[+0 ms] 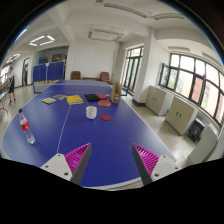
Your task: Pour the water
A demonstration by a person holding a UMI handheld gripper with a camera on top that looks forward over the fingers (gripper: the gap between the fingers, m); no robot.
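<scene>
My jaws [111, 160] are spread wide w/ nothing between them, pink pads [76, 156] showing, hovering over the near end of the blue desk [110, 135]. White cup [91, 112] stands on the desk well ahead of me, approx. centre, apart from the rest; clear water bottle w/ red cap [26, 127] stands far off to my left near the desk edge. Beyond the cup: yellow sheet [74, 99], dark flat item [93, 97], red object [106, 102], too small to tell more.

cup [91, 112] mid-table [120, 135], bottle [27, 128] left, beyond open tongs [111, 160]
</scene>
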